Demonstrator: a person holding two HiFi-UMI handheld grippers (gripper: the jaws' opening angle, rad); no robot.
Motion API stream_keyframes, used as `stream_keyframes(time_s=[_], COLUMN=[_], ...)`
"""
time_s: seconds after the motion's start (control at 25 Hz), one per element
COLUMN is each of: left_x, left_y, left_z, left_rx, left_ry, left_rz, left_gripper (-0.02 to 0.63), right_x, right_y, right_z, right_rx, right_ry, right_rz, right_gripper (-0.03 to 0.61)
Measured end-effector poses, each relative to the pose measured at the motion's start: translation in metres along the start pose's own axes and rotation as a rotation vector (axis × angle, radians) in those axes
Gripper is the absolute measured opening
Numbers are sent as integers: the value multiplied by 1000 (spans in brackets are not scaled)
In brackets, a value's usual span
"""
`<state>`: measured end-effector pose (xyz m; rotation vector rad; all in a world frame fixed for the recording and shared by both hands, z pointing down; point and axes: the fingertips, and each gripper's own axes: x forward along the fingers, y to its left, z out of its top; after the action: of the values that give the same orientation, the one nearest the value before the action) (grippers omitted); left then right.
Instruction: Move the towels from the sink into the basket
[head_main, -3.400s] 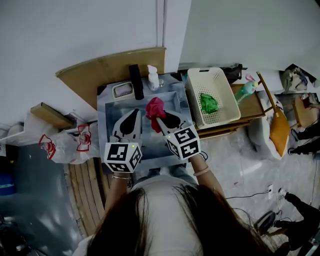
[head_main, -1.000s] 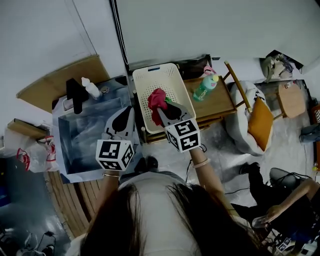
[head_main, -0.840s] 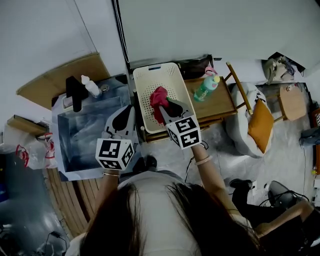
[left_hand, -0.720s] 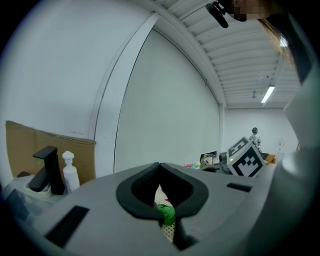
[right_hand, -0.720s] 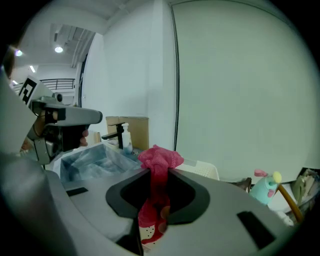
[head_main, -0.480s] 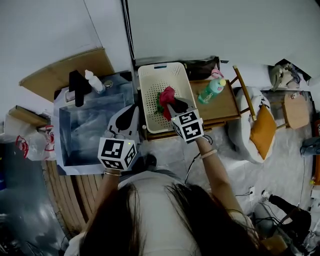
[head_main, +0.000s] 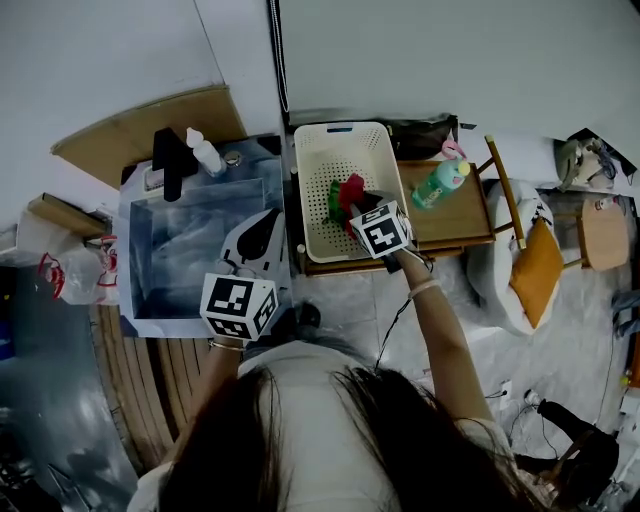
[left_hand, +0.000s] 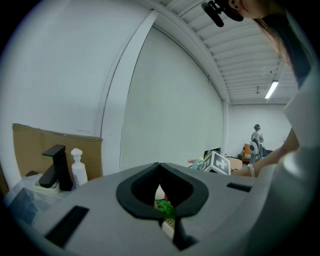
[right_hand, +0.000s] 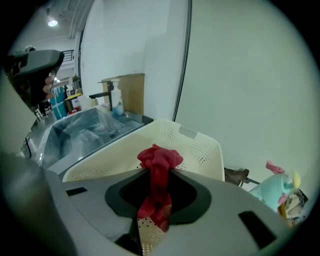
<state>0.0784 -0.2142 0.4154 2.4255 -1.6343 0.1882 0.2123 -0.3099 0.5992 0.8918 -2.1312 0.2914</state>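
My right gripper (head_main: 357, 203) reaches down into the cream perforated basket (head_main: 300, 200) with the red towel (head_main: 352, 188) pinched at its tips. Its jaws have just been opening a little, and the towel still sits between them. In the right gripper view the red towel (right_hand: 159, 160) bunches above the tips of the right gripper (right_hand: 156, 172), over the basket (right_hand: 200, 145). A green towel (head_main: 336, 200) lies in the basket beside it. My left gripper (head_main: 270, 215) hangs shut and empty over the right edge of the sink (head_main: 150, 250).
A black faucet (head_main: 172, 160) and a white soap bottle (head_main: 205, 152) stand behind the sink. The basket rests on a low wooden table (head_main: 460, 215) with a green bottle (head_main: 440, 182). A chair with an orange cushion (head_main: 538, 270) is at right, a plastic bag (head_main: 65, 275) at left.
My right gripper carried the red towel from above the sink across to the basket and has sunk down into it. The left gripper has hardly moved.
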Motion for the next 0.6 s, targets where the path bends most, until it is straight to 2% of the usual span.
stream_keyframes(time_s=[0.16, 0.28, 0.4, 0.6], left_x=[-4, -7, -9, -12], left_y=[3, 4, 6, 11], left_z=[-4, -6, -7, -4], left_rx=[-5, -8, -7, -5], left_ry=[9, 12, 17, 10], left_rz=[10, 10, 9, 11], left_gripper=[8, 9, 9, 9], right_x=[12, 17, 15, 1], right_y=[-2, -2, -4, -9], right_z=[-8, -13, -11, 4], right_rx=[-62, -69, -41, 37], right_ry=[84, 108, 92, 9], right_rz=[0, 2, -3, -30], right_gripper=[121, 132, 160, 163])
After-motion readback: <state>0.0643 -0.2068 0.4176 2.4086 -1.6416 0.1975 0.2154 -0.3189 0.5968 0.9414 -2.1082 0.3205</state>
